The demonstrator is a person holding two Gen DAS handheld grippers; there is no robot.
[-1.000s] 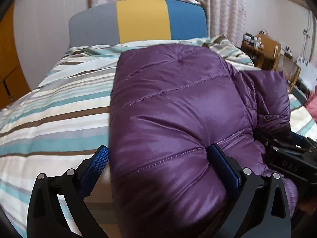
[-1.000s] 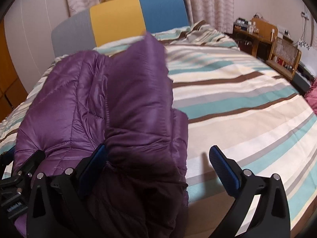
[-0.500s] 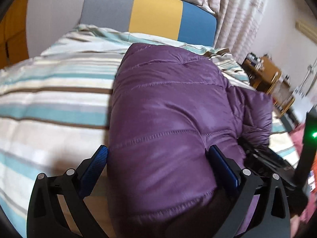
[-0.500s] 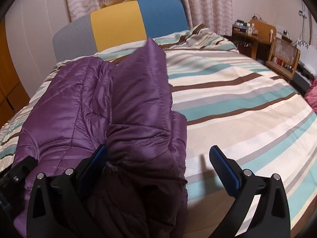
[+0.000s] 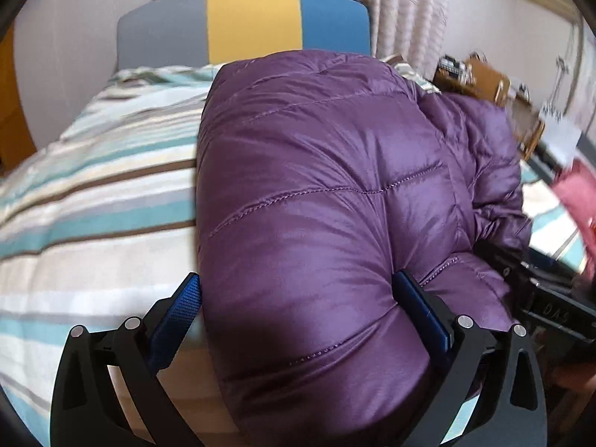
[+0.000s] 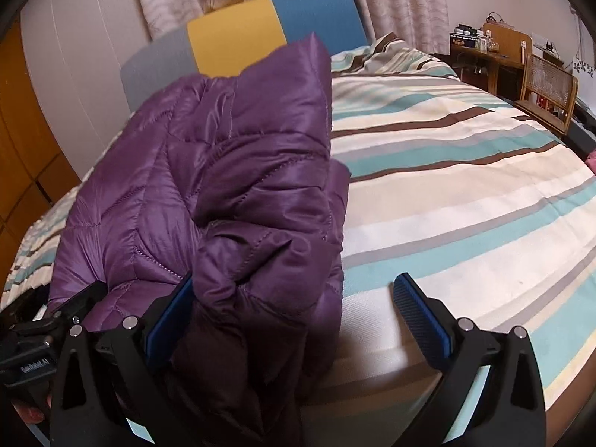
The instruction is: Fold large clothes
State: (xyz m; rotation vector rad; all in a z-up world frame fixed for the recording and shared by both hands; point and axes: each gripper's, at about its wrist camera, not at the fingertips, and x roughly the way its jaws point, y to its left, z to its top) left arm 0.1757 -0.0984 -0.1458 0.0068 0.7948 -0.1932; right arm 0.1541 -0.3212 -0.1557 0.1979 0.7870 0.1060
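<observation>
A purple quilted puffer jacket (image 5: pixel 327 193) lies on the striped bed (image 5: pixel 93 193). My left gripper (image 5: pixel 298 311) is open wide, and the jacket's puffy near end bulges between its blue pads, pressing against the right pad (image 5: pixel 421 309). In the right wrist view the jacket (image 6: pixel 231 171) is bunched, with a folded flap standing up in front of the headboard. My right gripper (image 6: pixel 296 313) is open; the crumpled near edge lies against its left pad (image 6: pixel 169 322), and bare bedding shows by its right pad. Each gripper shows at the edge of the other's view.
A grey, yellow and blue headboard (image 6: pixel 238 37) and curtains stand behind the bed. Wooden furniture and a cane chair (image 6: pixel 544 85) sit at the right. Striped bedding (image 6: pixel 465 186) spreads to the jacket's right. Something pink (image 5: pixel 577 193) lies at the right edge.
Both cameras have shifted and the jacket's far end now reaches higher against the headboard. The upright flap in the right view has risen. Both grippers stay equally wide.
</observation>
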